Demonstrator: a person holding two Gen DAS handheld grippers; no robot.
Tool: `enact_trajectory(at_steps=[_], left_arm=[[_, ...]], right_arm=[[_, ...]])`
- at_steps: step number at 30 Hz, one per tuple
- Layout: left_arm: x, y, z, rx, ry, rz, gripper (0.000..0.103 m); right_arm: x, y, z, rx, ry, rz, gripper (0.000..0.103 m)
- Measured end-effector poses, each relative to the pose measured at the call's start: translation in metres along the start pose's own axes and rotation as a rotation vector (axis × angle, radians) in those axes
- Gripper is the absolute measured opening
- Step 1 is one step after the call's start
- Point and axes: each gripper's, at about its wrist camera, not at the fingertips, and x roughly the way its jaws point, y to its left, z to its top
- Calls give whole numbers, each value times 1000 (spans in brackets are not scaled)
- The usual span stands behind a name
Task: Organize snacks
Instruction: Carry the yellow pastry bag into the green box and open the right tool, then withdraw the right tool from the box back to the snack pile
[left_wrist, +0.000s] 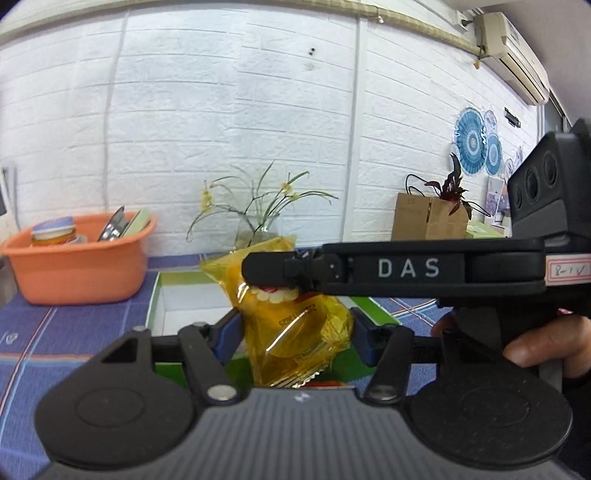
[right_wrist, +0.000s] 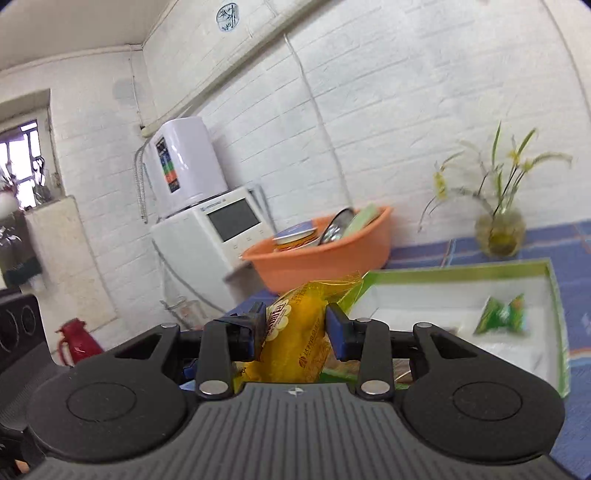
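- In the left wrist view, our left gripper has its blue pads pressed against both sides of a yellow snack packet, which stands upright between them, above the green-rimmed box.
- Our right gripper reaches in sideways from the right in that same view, its black finger lying across the upper part of the packet; our right hand grips its handle.
- In the right wrist view, the right gripper pinches the yellow snack packet between its blue pads, so both tongs are clamped on the one packet.
- The green-rimmed box lies open on the blue checked tablecloth, and a green snack packet rests on its white floor, well apart from the yellow one.
- An orange basin sits at the back left of the table holding a jar and some flat items we cannot make out.
- A glass vase of yellow flowers stands behind the box, near the white brick wall.
- A brown cardboard box with a dark red plant sits at the far right of the left view.
- A white appliance stands left of the basin.
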Motion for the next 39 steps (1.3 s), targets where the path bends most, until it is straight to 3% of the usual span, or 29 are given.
enact_trajectory(at_steps=[3,10,18,25,27,29,31,35,37,39], left_arm=[[22,-2,14,18,-7,-1,60],[75,-5,28,52,-8,38,59],[122,-4,4,14,70,13,60],[135,-6,-8,24,113,4,62],[134,-5,-8,16,100,11,65],[131,-5,-7,25,79,31,66],[128,-4,-6,30,61,56,68],[123,1,-4,11,52,95,75],[118,3,-4,10,44,120,83],[109,4,-3,12,20,153,100]], right_arm=[[5,-10,12,-45,-16,-47,63],[24,-46,21,-21,-46,-105,62],[34,-82,-8,61,-9,-179,62],[38,-97,-23,120,6,-198,62],[36,-97,-24,128,-20,-211,66],[35,-96,-23,121,-39,-242,92],[32,-93,-21,93,-54,-272,101],[27,-88,-17,69,-63,-330,102],[21,-88,-16,77,-74,-361,102],[15,-86,-15,95,-79,-394,103]])
